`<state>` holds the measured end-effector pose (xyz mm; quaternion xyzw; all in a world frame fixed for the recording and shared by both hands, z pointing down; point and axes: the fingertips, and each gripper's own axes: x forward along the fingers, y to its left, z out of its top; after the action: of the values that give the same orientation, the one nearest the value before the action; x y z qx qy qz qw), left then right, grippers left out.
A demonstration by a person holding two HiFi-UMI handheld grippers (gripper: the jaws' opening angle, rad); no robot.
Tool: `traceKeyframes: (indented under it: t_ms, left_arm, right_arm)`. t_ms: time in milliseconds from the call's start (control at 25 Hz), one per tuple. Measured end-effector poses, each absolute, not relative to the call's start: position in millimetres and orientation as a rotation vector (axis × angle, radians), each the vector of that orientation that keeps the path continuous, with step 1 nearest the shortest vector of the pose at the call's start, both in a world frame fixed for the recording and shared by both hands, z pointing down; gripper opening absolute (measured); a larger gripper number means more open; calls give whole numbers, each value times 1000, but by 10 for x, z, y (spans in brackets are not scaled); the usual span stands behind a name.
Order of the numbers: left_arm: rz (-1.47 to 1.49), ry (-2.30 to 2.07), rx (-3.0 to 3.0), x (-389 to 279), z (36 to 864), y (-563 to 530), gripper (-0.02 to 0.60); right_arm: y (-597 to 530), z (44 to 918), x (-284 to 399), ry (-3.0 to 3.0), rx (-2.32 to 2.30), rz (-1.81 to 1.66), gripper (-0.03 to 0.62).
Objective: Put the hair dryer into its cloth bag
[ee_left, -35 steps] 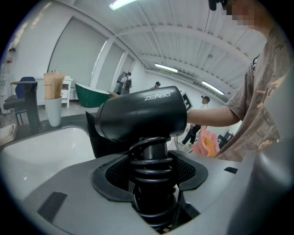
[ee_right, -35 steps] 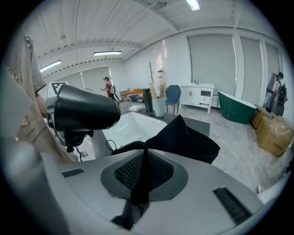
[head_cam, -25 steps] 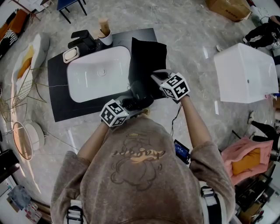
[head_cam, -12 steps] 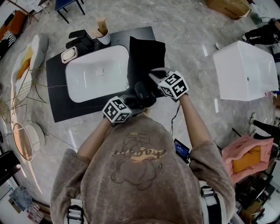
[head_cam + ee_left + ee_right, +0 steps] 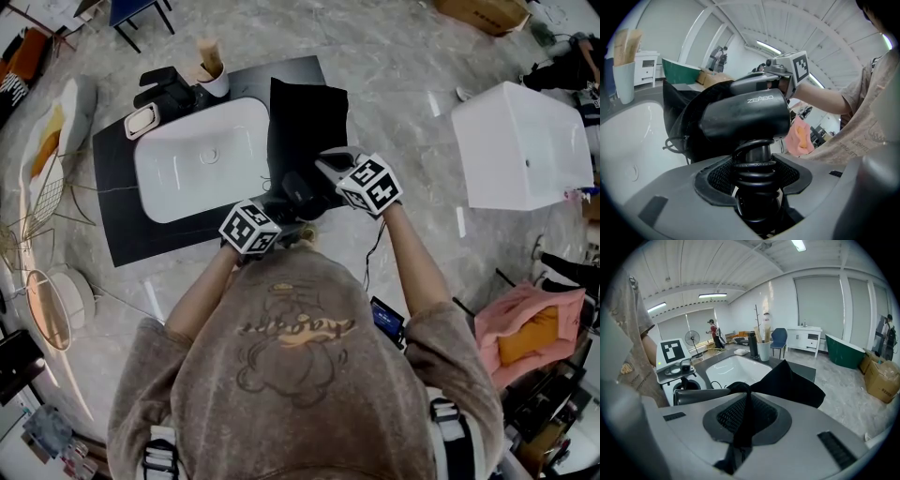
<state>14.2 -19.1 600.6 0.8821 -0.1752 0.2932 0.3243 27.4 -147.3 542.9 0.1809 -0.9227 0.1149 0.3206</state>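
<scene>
Left tongs (image 5: 757, 187): spread wide, yet clamped on the handle of the hair dryer (image 5: 302, 192), over the turns of cord (image 5: 757, 164) wound round that handle. The grip is taken low on the handle, presumably so that the barrel stands clear above the tongs and can be steered nose-first. The dryer is carried in the air by this grip alone, with its barrel roughly level.

Right tongs (image 5: 740, 425): pressed nearly together, pinching a fold at the rim of the cloth bag (image 5: 787, 383). The rim is held lifted, evidently so that the mouth is kept open and turned toward the dryer. The rest of the bag lies beyond the tongs on the dark table (image 5: 122, 225).

Relation: the front end of the barrel is at the bag mouth, and black cloth is seen round it in the left gripper view. How far in it sits cannot be told. The handle and the rear of the barrel are plainly outside. Insertion is judged begun, not finished.

Risk: a black loop (image 5: 670, 143), drawstring or cord (not resolved), hangs at the mouth and could be snagged by the barrel.

Surroundings: the bag is laid just beside the white sink basin (image 5: 197, 155). A cup (image 5: 214, 80) stands at the far edge, well apart from the work.
</scene>
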Motion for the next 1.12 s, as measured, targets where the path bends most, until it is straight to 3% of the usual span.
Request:
traceKeyframes:
  t_ms: [1120]
  left_arm:
    - [909, -752, 2148, -90, 6326, -835, 253]
  right_arm:
    - [-1291, 5325, 190, -2496, 487, 347, 20]
